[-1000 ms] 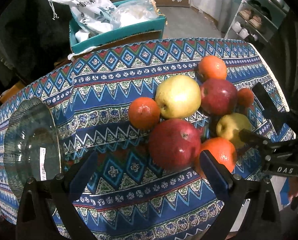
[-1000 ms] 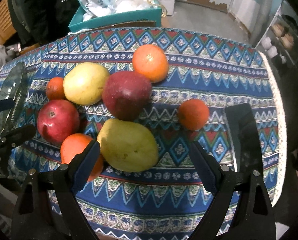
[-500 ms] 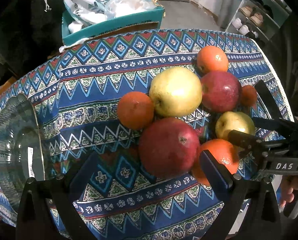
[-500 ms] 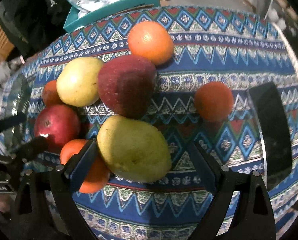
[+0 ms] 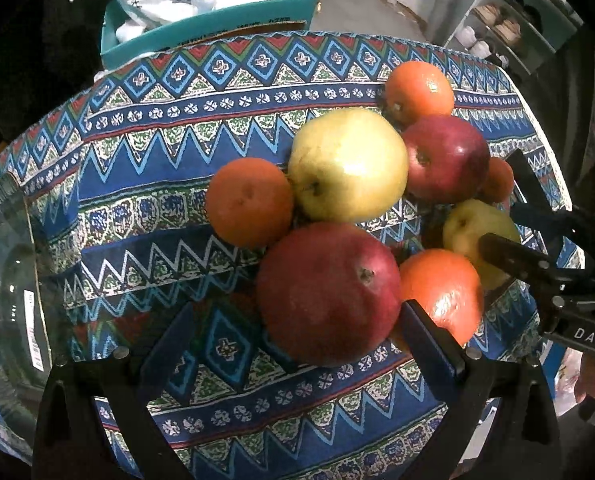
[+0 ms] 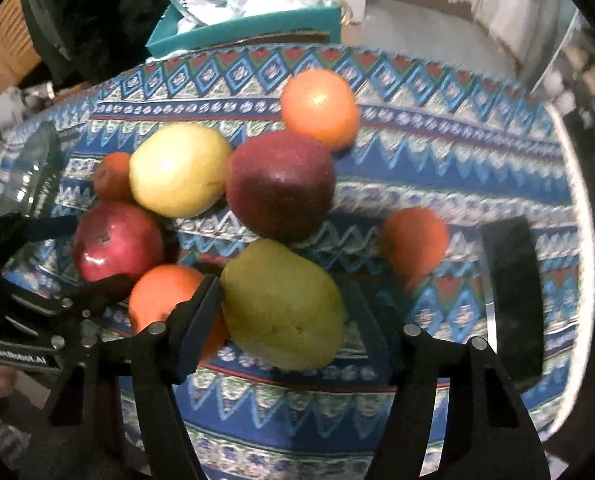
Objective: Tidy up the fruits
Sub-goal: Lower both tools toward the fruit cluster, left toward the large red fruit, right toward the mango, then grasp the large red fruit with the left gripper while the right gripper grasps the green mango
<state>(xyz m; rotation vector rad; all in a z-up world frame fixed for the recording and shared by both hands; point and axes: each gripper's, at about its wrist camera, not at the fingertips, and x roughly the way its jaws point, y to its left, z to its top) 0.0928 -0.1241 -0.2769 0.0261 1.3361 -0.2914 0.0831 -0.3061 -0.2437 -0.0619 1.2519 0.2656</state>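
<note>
Fruit lies bunched on the patterned tablecloth (image 5: 145,184). My left gripper (image 5: 297,310) is open, pointing steeply down, with a big red apple (image 5: 329,292) between its fingers, close to the right one. An orange (image 5: 441,296) sits just beyond that finger. My right gripper (image 6: 281,308) is closing its jaws on a green pear (image 6: 281,304); both pads meet the pear's sides. In the left wrist view the right gripper (image 5: 501,226) straddles this pear (image 5: 469,228). A yellow apple (image 5: 349,164), a dark red apple (image 6: 281,184) and more oranges (image 6: 319,108) lie around.
A glass bowl (image 5: 5,300) stands at the table's left end. A flat black object (image 6: 509,292) lies near the right edge, by a small orange (image 6: 413,240). Behind the table is a teal box (image 5: 209,24) with bags. Shelves stand at far right.
The right gripper's fingers have drawn in from wide apart onto the pear's sides. The left gripper has come down closer over the big red apple.
</note>
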